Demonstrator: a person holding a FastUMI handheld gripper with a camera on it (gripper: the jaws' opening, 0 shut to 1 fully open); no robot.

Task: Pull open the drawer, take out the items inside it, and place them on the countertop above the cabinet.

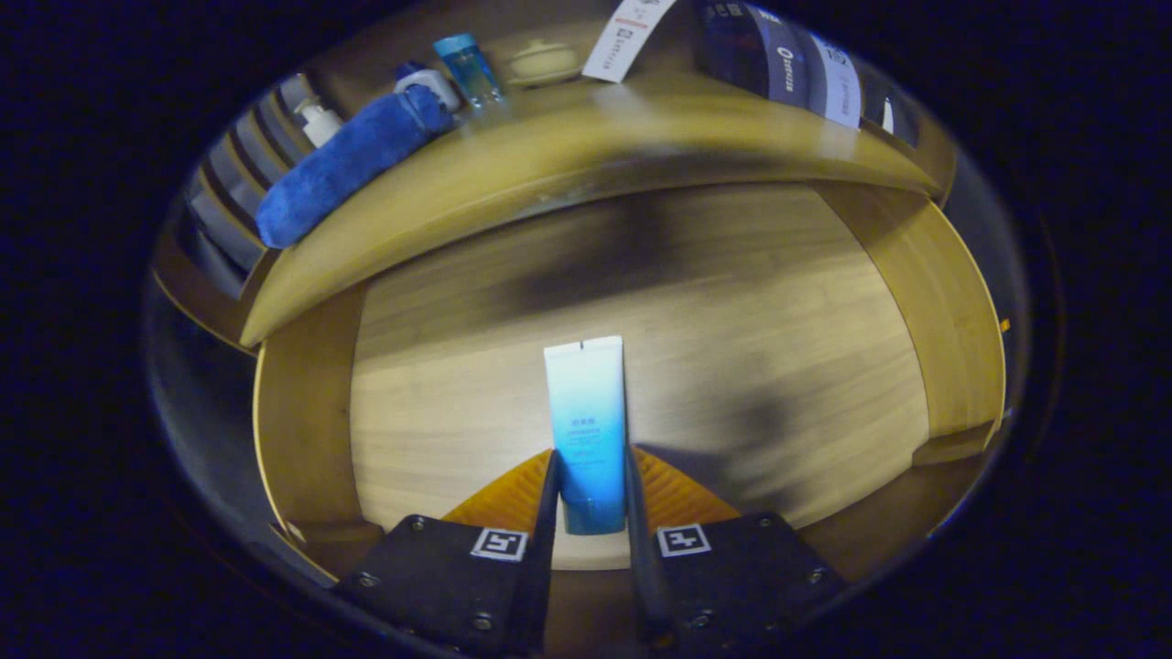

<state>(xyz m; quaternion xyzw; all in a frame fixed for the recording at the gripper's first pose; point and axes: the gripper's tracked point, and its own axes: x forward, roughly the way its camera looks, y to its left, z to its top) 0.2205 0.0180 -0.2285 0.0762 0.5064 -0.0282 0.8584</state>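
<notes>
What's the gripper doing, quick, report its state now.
Gripper: shut on the blue-and-white squeeze tube, both fingers pressing its sides, above the open wooden drawer.

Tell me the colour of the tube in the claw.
White fading to blue toward its cap, seen in the gripper view: tube, gripped by the claw.

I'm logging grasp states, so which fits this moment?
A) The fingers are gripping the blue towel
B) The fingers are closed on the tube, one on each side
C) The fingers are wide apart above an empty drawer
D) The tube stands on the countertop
B: the gripper has a finger pressed against each side of the tube, above the open drawer, while the blue towel lies on the countertop.
</notes>
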